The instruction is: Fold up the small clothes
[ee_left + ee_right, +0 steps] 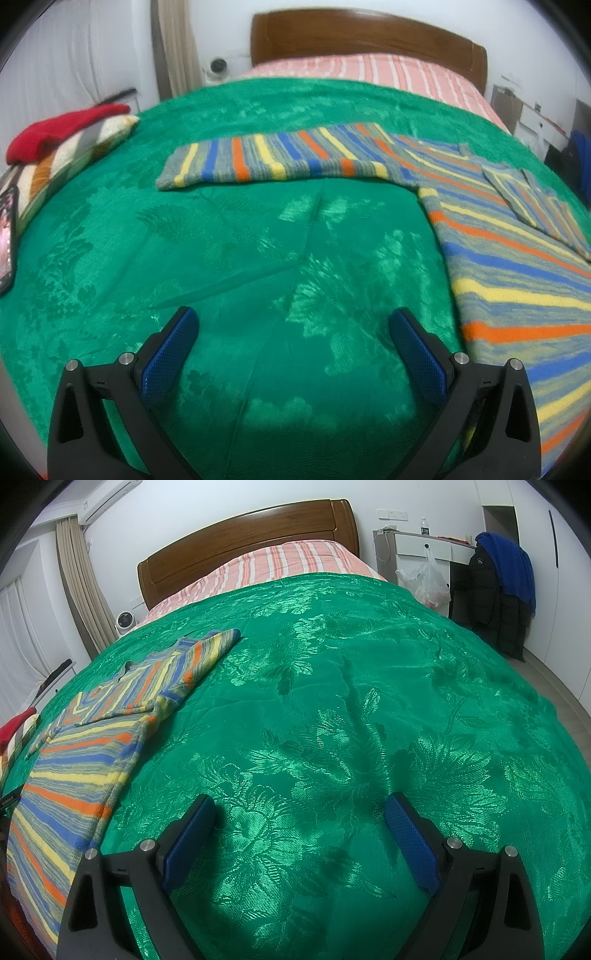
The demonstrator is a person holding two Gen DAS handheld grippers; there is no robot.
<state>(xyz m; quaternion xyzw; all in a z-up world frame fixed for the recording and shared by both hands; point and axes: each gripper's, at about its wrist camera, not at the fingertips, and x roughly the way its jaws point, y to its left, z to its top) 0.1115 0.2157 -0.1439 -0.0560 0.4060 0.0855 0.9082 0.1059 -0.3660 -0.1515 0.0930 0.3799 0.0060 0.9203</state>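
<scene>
Grippers first. Left gripper: black frame, blue textured pads, jaws spread wide, nothing held; it hovered over bare green cloth. Right gripper: same build, jaws likewise wide apart and empty, also above bare cloth.

Bedspread: green, glossy, woven with a leaf and flower pattern, lightly creased; it covered most of the bed.

Sweater: small knitted garment, grey-blue ground with yellow, orange and blue stripes. It lay flat on the bedspread, to the right of the left gripper and to the left of the right gripper. One sleeve stretched out straight across the bedspread, away from the body. The other sleeve lay folded across the chest. Hem edge sat nearest the cameras; neckline faced the head of the bed.

Striped sheet: pink and white, exposed beyond the bedspread's far edge.

Headboard: brown wood, against a white wall.

Pillow: patterned in cream, orange and grey, at the bed's left edge, with a red garment on top.

Phone: dark case, screen lit, just beside the pillow.

Jackets: black and blue, hung at the right of the room.
</scene>
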